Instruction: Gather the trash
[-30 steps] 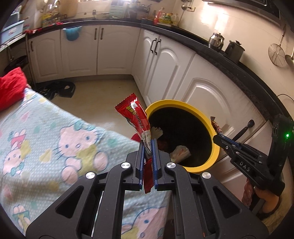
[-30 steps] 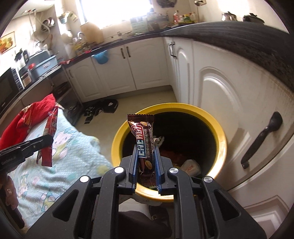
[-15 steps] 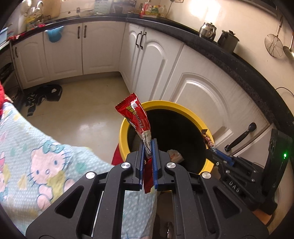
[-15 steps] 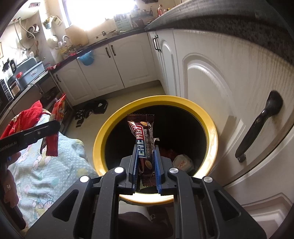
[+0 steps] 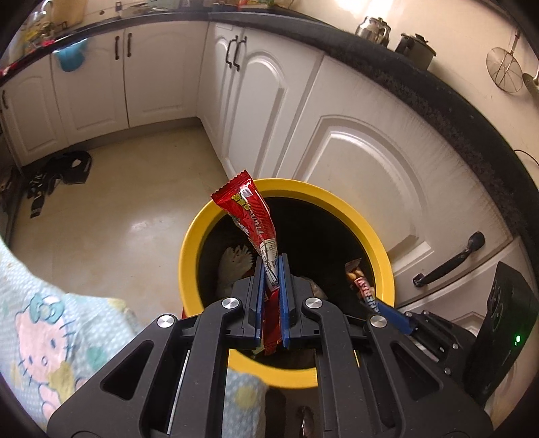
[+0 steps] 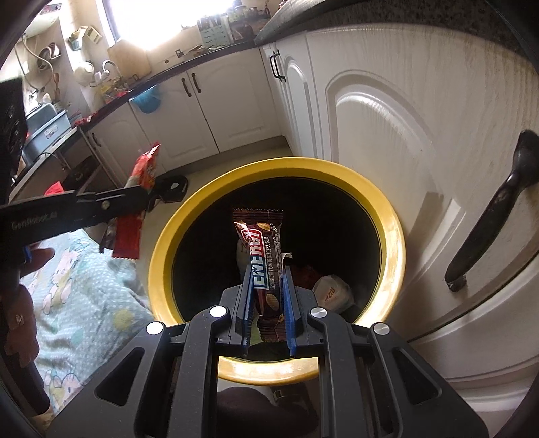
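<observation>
My left gripper (image 5: 270, 261) is shut on a red snack wrapper (image 5: 251, 214), which stands up over the near rim of the yellow bin (image 5: 377, 242). My right gripper (image 6: 267, 271) is shut on a brown bar wrapper (image 6: 262, 249) held above the open mouth of the yellow bin (image 6: 390, 229). In the left wrist view the right gripper (image 5: 380, 305) reaches in from the right with the brown wrapper (image 5: 362, 284) over the bin. The right wrist view shows the left gripper (image 6: 141, 192) and red wrapper (image 6: 143, 168) just left of the bin. Crumpled white paper (image 6: 331, 291) and other trash lie inside.
White cabinet doors (image 5: 363, 161) with a black handle (image 5: 448, 264) stand right behind the bin. A cartoon-cat print cloth (image 5: 54, 340) covers the surface at lower left. Dark shoes (image 5: 64, 171) lie on the cream floor. A kettle (image 5: 372, 28) and pot sit on the black counter.
Both grippers have closed in on the bin with their wrappers still held. The left one swung off the cloth toward the bin's rim; the right one sank lower over the opening.
</observation>
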